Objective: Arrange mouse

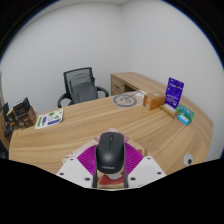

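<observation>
Left side, far end of the curved wooden desk (pixel 60 135): dark items (pixel 16 116) at the edge, too small to be identified, then a flat green-and-white booklet (pixel 48 119). Behind the desk a black office chair (pixel 82 85) is seen against the white wall.

Centre: the black mouse (pixel 110 150) is seen between the gripper (pixel 110 170) fingers, nose pointing away, its body sitting over the magenta pads (pixel 88 158). The fingers (pixel 72 170) are close on both flanks, but whether both actually press cannot be told; the mouse may be resting on the desk with the fingers about it. Contact is not confirmed.

Handling, as a judgement: the mouse is expected to be light, rigid, with a smooth curved plastic shell that is likely slippery toward the top. Hold is best taken low on the two side flanks near mid-length, where the sides run closest to parallel; buttons and wheel should be avoided. A pinch high on the dome would probably squeeze it out.

Right of centre, farther back: a round grey disc (pixel 125 99), a small wooden box (pixel 154 100). Far right: an upright purple card (pixel 175 93) and a teal item (pixel 185 112) beside it. All are well apart from the mouse.
</observation>
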